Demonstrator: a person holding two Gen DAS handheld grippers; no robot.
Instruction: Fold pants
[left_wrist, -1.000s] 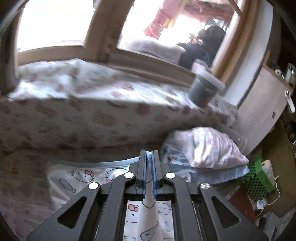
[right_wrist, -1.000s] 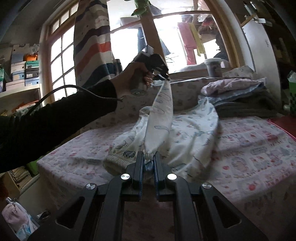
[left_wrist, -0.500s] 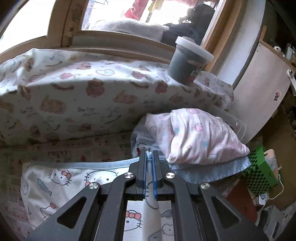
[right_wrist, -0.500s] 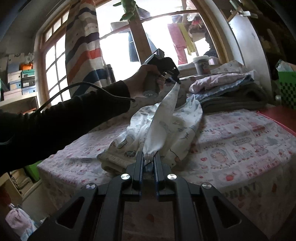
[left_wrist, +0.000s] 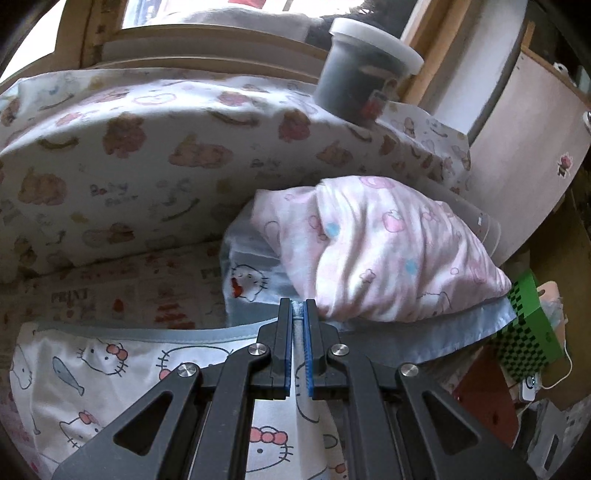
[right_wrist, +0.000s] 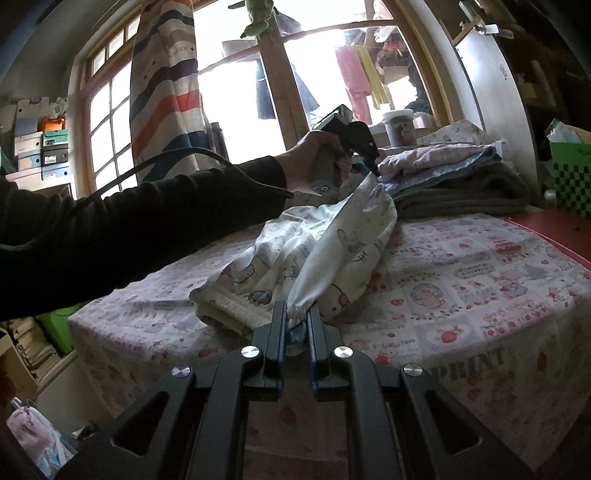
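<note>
The black two-finger left gripper (left_wrist: 298, 314) is showing blue ribbed pads lining its fingers and round silver screws gleaming on angular, cut-out linkage arms. The matching black right gripper (right_wrist: 297, 317) is showing the same screws. A long black sleeve (right_wrist: 147, 221) is covering the person's forearm, and a black cable (right_wrist: 207, 158) is trailing beside it.

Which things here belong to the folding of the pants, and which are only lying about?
Belong to the job:
- white cartoon-print pants
- left hand-held gripper, shut on one end of the pants
- right hand-held gripper, shut on the other end
- printed bed cover under them

Only lying about:
- pile of folded clothes
- lidded tub
- green checkered box
</note>
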